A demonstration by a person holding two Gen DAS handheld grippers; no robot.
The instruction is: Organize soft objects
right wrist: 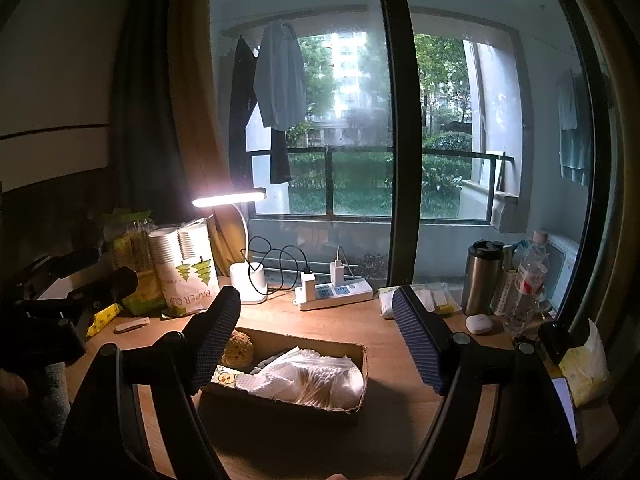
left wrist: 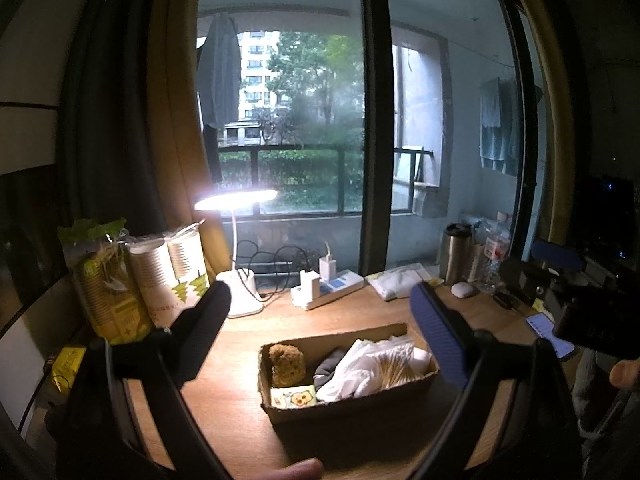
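Observation:
A cardboard box [left wrist: 344, 408] sits on the wooden desk [left wrist: 240, 360]. It holds a brown plush toy [left wrist: 286, 364], a small cartoon packet [left wrist: 294, 396], a grey cloth [left wrist: 328, 366] and a white cloth with a bag of cotton swabs [left wrist: 376, 364]. My left gripper [left wrist: 320, 332] is open and empty above the box. In the right wrist view the box [right wrist: 288, 404] lies between my fingers; the plush [right wrist: 238, 348] and white cloth [right wrist: 308, 378] show inside. My right gripper [right wrist: 316, 340] is open and empty above it.
A lit desk lamp [left wrist: 240, 248], a power strip [left wrist: 328, 290], paper cup sleeves [left wrist: 172, 276] and a yellow-green pack [left wrist: 104, 292] stand at the back left. A steel tumbler [right wrist: 482, 276], a water bottle [right wrist: 526, 284], a white case [right wrist: 478, 324] and a phone [left wrist: 550, 334] are right.

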